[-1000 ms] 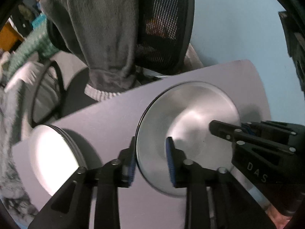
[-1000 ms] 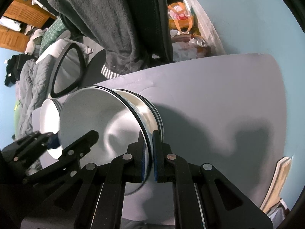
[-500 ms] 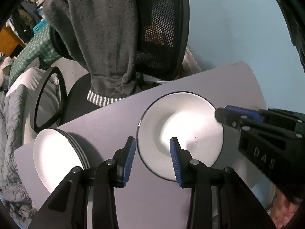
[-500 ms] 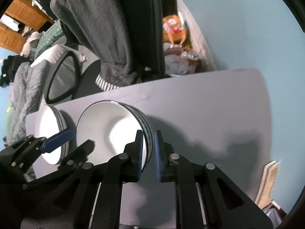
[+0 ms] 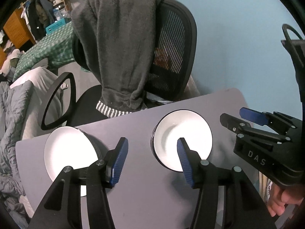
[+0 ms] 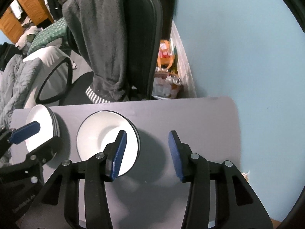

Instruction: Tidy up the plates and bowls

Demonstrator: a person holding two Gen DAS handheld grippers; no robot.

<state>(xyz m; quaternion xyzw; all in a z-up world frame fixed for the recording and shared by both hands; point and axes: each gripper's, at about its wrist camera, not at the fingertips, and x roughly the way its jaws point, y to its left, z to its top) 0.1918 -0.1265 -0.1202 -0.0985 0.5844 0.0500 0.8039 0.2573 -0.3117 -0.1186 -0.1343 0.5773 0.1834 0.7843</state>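
Observation:
Two stacks of white dishes with dark rims sit on the grey table (image 5: pixel 144 200). The left stack (image 5: pixel 66 148) looks like plates; the right stack (image 5: pixel 179 135) looks like shallow bowls. Both show in the right wrist view, left stack (image 6: pixel 41 124) and right stack (image 6: pixel 103 131). My left gripper (image 5: pixel 152 162) is open and empty, above the table between the stacks. My right gripper (image 6: pixel 146 152) is open and empty, just right of the bowl stack; it also shows in the left wrist view (image 5: pixel 242 118).
A black office chair (image 5: pixel 171 57) with a grey towel (image 5: pixel 122 43) draped over it stands behind the table's far edge. The light blue wall (image 6: pixel 238 47) runs along the right. A bed with grey bedding (image 5: pixel 15 110) lies left.
Both grippers have opened and let go of the bowl stack, which now rests flat on the table. Both have pulled back and up from it.

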